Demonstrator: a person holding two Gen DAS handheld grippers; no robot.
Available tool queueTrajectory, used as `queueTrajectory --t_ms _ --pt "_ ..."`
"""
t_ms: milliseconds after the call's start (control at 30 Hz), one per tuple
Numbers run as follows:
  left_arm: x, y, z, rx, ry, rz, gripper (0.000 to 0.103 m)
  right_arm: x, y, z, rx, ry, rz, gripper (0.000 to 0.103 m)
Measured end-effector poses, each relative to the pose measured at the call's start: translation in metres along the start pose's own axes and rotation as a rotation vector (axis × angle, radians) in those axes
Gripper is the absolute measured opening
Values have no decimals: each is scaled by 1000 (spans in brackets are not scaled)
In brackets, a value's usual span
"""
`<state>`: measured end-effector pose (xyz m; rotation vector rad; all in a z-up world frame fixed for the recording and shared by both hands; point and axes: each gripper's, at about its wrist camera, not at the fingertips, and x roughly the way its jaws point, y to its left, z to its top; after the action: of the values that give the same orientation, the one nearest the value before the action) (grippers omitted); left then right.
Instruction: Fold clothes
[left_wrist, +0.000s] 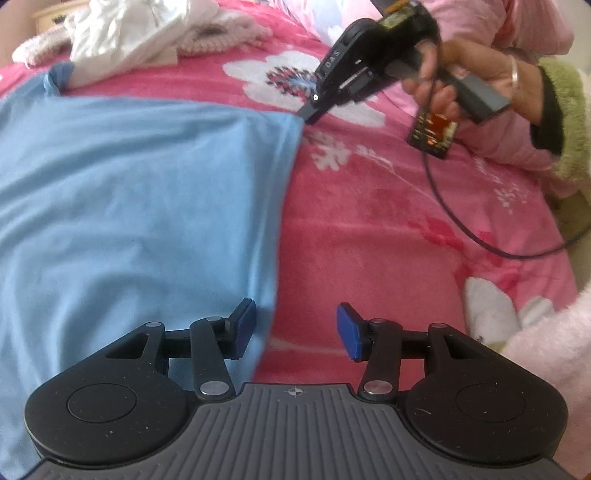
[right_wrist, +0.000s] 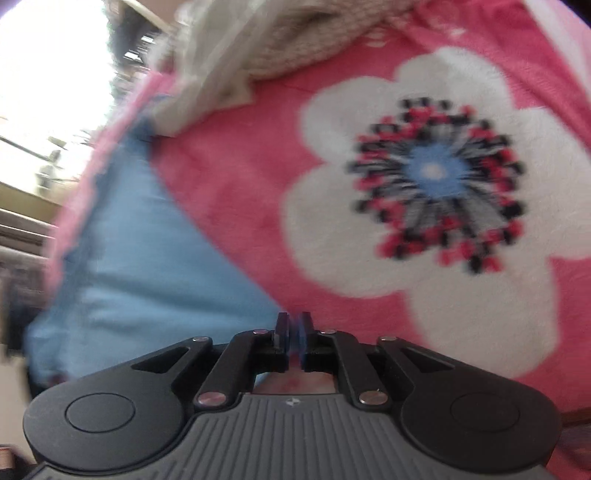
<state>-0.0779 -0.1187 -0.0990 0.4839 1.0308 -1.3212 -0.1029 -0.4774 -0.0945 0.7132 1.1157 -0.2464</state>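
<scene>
Our right gripper (left_wrist: 312, 114) is pinched on the far corner of the blue shirt (left_wrist: 140, 192), spread flat on the pink blanket (left_wrist: 388, 229); our left gripper (left_wrist: 295, 330) hangs spread over its near edge; we judge folding barely begun; white clothes (left_wrist: 125, 33) wait beyond.

Soft daylight, blown-out glare upper left, right-wrist motion blur, fisheye-bent edges

Shirt (left_wrist: 129, 192) lies on blanket (left_wrist: 369, 221), seemingly before clothes pile (left_wrist: 129, 33).
</scene>
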Motion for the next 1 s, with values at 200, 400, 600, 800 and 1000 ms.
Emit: queueTrajectory --t_ms 200,400,600,800,1000 --pt "-23 -3 -22 -6 11 6 48 -30 37 -21 -276 -131 -4 9" --pt "-48 24 -46 -158 4 34 48 -6 139 -93 -809 -29 239 13" --pt "-47 36 -86 -314 22 -37 51 23 138 -149 -1093 60 205 15" --pt "-52 34 -99 -308 -22 -180 54 -11 125 -139 -1026 204 14 18" --pt "-63 42 -105 -323 -53 -209 54 -13 192 -146 -1078 165 307 19"
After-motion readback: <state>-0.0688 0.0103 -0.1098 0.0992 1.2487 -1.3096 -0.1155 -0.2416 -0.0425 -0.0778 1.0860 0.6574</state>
